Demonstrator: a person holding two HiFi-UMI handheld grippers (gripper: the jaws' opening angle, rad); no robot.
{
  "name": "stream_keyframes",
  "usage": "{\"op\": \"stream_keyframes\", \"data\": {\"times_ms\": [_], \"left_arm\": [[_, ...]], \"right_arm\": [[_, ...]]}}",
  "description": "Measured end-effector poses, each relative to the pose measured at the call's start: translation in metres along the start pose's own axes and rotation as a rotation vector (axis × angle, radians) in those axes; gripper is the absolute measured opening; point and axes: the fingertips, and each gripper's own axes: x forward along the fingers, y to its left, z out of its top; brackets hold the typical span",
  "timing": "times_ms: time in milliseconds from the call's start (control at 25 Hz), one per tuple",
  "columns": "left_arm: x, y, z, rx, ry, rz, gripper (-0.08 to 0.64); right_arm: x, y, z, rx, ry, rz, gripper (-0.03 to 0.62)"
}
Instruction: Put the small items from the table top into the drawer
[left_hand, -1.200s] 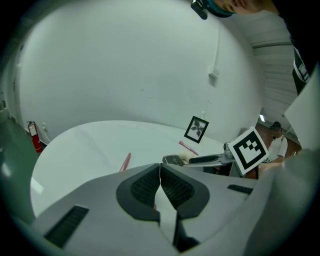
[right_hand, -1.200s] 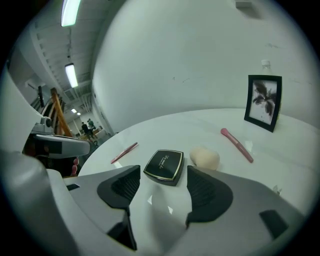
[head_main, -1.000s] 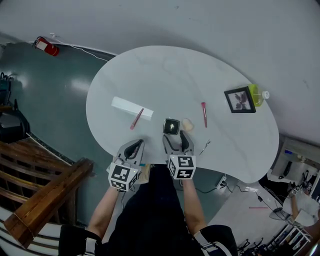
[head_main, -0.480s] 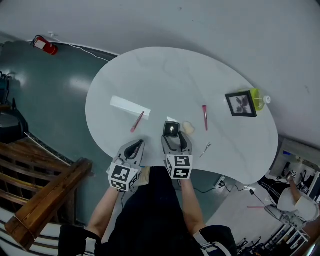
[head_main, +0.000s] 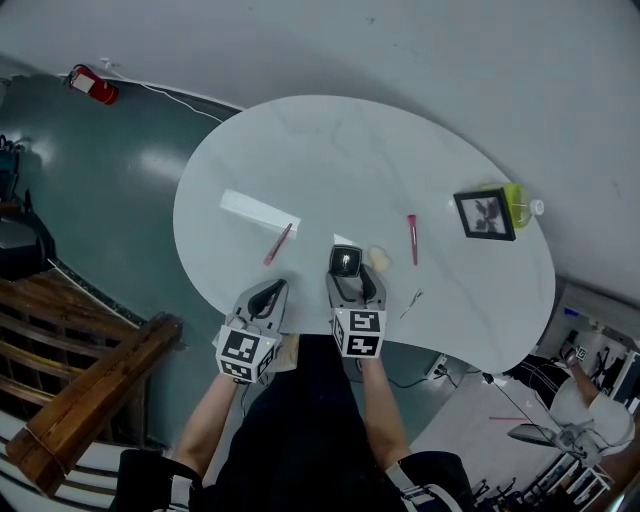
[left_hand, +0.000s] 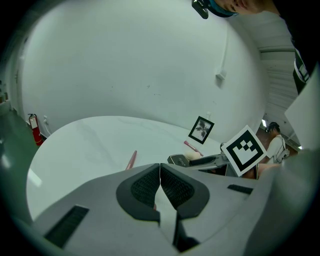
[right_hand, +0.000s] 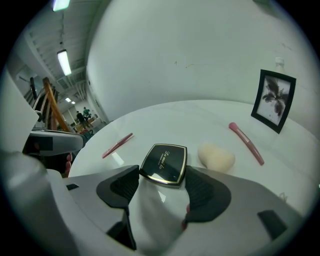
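Your right gripper (right_hand: 162, 176) has its jaws spread wide, flanking the near edge of the black compact (right_hand: 164, 163), ready to take it. The sponge (right_hand: 216, 156) lies just right. Your left gripper (left_hand: 160, 187) is pinched together, empty and idle at the table's (head_main: 330, 150) near edge.

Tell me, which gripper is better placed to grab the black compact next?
The right gripper, probably: its jaws are open with the compact just at their tips. The left gripper is shut and off to the side.
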Motion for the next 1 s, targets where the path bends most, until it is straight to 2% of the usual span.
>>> {"op": "stream_keyframes", "data": {"times_ms": [520,1000], "left_arm": [[-0.018,-0.003,-0.004,-0.004,-0.021,0.043,0.020],[-0.054,-0.015,0.004,0.013,-0.074,0.094,0.020]], "right_arm": [[-0.006,-0.002,0.005,-0.012,-0.041,0.024,0.296],[-0.046,0.014,0.020,-0.067,-0.112,0.060,0.296]]}}
